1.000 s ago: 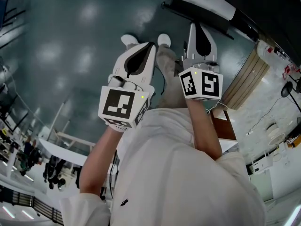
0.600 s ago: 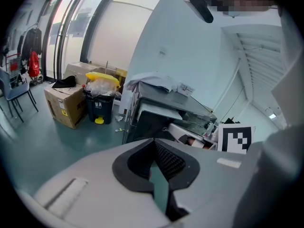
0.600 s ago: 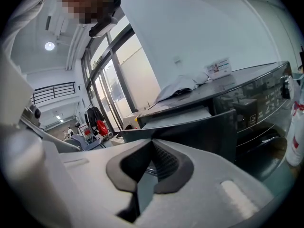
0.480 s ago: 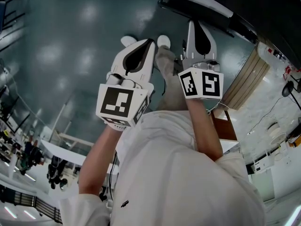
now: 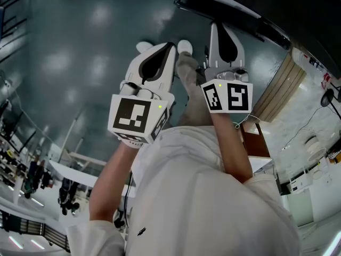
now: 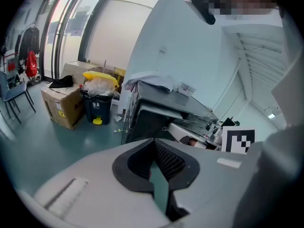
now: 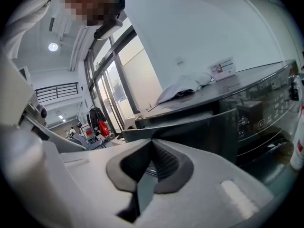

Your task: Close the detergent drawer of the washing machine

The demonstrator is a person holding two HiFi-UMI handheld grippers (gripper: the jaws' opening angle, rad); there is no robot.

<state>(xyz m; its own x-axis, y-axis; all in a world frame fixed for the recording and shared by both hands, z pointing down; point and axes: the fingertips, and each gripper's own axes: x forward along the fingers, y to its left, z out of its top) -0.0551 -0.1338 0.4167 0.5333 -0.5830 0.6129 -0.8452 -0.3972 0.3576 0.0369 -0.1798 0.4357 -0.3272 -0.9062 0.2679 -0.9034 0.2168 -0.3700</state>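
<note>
The dark grey washing machine [image 7: 256, 103] stands ahead in the right gripper view, its control panel at the right. A dark slab that may be its detergent drawer [image 7: 190, 127] juts out to the left. The same machine [image 6: 156, 113] shows further off in the left gripper view. In the head view both grippers are held out over the floor, side by side. My left gripper [image 5: 169, 48] is shut with nothing in it, its pads [image 6: 164, 158] pressed together. My right gripper [image 5: 226, 26] is shut and empty too, and apart from the machine.
A cardboard box [image 6: 61, 106], a bin with a yellow lid [image 6: 98, 103] and a chair [image 6: 12, 91] stand left of the machine. A white cloth [image 6: 152, 80] lies on its top. The person's white shoes [image 5: 185, 46] show on the teal floor. A wooden panel [image 5: 279, 92] stands at the right.
Hardly anything. Both grippers stay shut and side by side; the head view has shifted slightly.
</note>
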